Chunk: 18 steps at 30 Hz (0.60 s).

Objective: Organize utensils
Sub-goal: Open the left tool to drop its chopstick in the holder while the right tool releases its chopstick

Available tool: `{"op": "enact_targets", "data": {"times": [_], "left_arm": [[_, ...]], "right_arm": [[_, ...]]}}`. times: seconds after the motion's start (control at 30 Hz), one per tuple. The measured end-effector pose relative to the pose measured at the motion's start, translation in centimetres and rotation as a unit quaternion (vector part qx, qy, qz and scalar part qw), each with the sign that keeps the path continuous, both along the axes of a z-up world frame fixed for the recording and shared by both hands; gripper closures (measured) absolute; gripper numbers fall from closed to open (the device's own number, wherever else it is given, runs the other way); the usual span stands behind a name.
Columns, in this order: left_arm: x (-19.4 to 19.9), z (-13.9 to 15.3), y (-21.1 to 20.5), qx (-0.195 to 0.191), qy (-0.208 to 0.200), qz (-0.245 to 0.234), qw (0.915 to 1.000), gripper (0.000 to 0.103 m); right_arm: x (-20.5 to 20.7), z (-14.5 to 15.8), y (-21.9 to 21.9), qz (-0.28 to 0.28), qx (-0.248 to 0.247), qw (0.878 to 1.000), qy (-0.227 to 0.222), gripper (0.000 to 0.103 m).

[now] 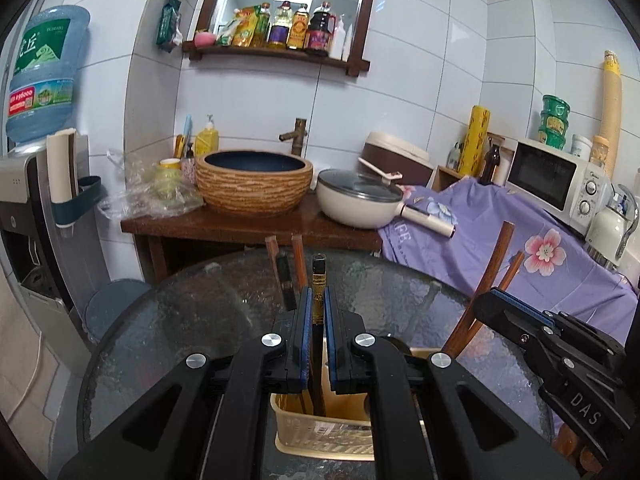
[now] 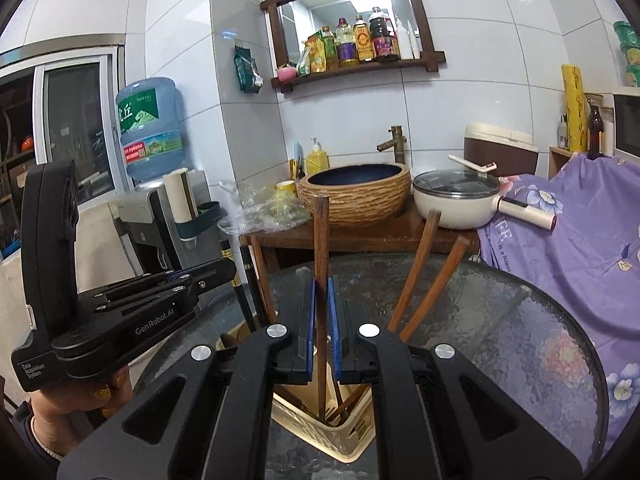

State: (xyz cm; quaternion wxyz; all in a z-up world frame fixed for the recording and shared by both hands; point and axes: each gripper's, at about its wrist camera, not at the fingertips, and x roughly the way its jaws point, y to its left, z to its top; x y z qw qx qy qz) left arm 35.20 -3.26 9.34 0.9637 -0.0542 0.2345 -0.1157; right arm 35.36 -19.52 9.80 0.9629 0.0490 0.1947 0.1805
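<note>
Bench far half and right edge bare, free passage. Near edge: holder with slanting chopsticks blocks approach; both tools crowd above it.

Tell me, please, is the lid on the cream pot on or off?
On: the glass lid sits flat on the cream pot.

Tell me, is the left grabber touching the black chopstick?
Touching. In the left wrist view, the left gripper has its blue pads pressed on both sides of the black chopstick, with no gap showing.
</note>
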Motion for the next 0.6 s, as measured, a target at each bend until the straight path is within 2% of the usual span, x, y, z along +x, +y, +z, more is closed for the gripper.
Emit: {"op": "enact_targets", "data": {"times": [0.17, 0.27, 0.33, 0.4, 0.47, 0.57, 0.6], "left_arm": [[0.0, -1.0, 0.1, 0.004, 0.01, -0.005, 0.9999, 0.097], [-0.5, -0.8, 0.5, 0.004, -0.001, 0.003, 1.0, 0.094], [-1.1, -0.6, 0.6, 0.005, -0.008, 0.005, 0.9999, 0.079], [-1.8, -0.4, 0.7, 0.003, -0.017, 0.011, 0.9998, 0.069], [-2.7, -0.3, 0.9, 0.007, -0.026, 0.014, 0.9995, 0.065], [-3.8, -0.5, 1.0, 0.015, -0.032, 0.013, 0.9993, 0.058], [-4.4, -0.7, 1.2, 0.016, -0.034, 0.014, 0.9992, 0.054]], "right_arm": [[0.2, -1.0, 0.1, -0.001, -0.006, 1.0, 0.01, 0.096], [-0.4, -1.2, -0.4, -0.003, 0.003, 1.0, 0.004, 0.095], [-0.8, -1.1, -0.7, -0.003, 0.005, 1.0, 0.004, 0.087], [-2.0, -1.0, -1.2, -0.002, 0.014, 1.0, -0.008, 0.06], [-3.1, -0.9, -1.6, -0.003, 0.018, 1.0, -0.018, 0.055], [-4.8, -0.9, -2.1, 0.0, 0.017, 1.0, -0.014, 0.054], [-5.4, -1.1, -2.3, -0.001, 0.018, 1.0, -0.015, 0.049]]}}
